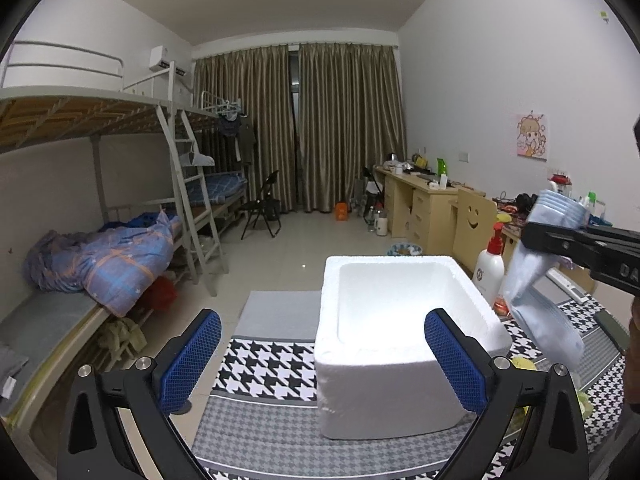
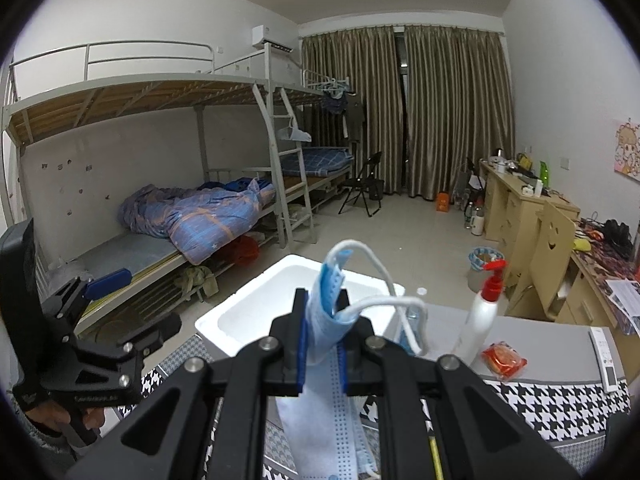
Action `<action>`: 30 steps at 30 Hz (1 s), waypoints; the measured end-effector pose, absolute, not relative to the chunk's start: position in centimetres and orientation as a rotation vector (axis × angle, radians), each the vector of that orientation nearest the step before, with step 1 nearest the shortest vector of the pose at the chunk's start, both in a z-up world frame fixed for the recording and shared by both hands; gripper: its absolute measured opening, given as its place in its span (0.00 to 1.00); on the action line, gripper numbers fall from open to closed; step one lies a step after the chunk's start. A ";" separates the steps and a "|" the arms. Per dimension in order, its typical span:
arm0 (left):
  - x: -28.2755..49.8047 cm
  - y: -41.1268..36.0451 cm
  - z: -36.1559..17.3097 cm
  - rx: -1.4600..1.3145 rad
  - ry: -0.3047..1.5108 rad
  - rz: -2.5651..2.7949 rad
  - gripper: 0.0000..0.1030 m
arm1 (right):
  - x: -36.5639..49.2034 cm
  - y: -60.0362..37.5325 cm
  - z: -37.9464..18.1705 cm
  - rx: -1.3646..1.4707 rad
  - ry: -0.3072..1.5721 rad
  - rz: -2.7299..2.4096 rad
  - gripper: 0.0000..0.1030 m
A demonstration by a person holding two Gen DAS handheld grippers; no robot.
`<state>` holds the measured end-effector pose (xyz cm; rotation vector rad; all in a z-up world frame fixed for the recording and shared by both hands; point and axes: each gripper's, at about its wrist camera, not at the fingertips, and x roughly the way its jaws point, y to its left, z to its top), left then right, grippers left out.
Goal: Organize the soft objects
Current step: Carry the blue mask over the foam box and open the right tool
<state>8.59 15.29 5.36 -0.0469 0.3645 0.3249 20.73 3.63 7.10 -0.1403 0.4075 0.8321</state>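
Note:
A white foam box point(image 1: 400, 328) stands open and empty on the houndstooth cloth; it also shows in the right wrist view point(image 2: 256, 312). My right gripper point(image 2: 323, 344) is shut on a stack of light-blue face masks point(image 2: 332, 392), held in the air just right of the box. In the left wrist view the masks point(image 1: 540, 280) hang from the right gripper point(image 1: 540, 236) at the right edge. My left gripper point(image 1: 322, 360) is open and empty, in front of the box; it also shows at the left of the right wrist view point(image 2: 120, 300).
A white pump bottle with a red top point(image 2: 480, 320) and a red packet point(image 2: 504, 360) sit on the table right of the box. A remote point(image 2: 604, 360) lies at the far right. Bunk beds point(image 1: 100, 240) line the left, desks point(image 1: 424, 204) the right.

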 end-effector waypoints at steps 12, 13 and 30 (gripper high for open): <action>7.4 16.9 4.6 -0.072 0.366 0.361 0.99 | 21.3 6.6 7.5 -0.185 0.413 0.860 0.15; 7.3 16.9 4.5 -0.075 0.366 0.362 0.99 | 21.3 7.1 7.4 -0.187 0.416 0.859 0.15; 7.6 18.2 3.3 -0.107 0.394 0.364 0.99 | 24.4 9.4 5.8 -0.177 0.503 0.852 0.15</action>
